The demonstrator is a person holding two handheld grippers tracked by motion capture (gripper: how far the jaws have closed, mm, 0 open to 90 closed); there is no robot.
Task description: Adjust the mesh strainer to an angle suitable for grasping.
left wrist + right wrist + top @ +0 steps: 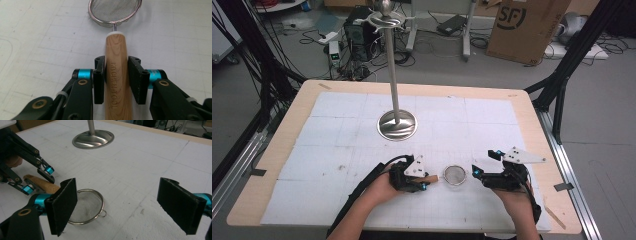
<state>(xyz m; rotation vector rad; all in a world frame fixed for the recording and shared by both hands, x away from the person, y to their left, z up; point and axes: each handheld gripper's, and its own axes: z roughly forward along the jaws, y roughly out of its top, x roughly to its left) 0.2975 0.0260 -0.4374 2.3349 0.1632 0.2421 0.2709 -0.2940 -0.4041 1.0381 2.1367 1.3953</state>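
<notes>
Mesh strainer (pixel 114 11), wooden handle (pixel 117 75) clamped in left gripper (pixel 117 80) jaws; right gripper (pixel 125 205) jaws apart; advise level lift toward hook stand (pixel 396 125) on bench (pixel 532 115).

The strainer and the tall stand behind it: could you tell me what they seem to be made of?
The strainer looks like fine metal wire mesh in a shiny metal rim; its handle looks like varnished wood, with visible grain and stamped lettering. The stand seems polished steel: its domed base mirrors the surroundings.
</notes>
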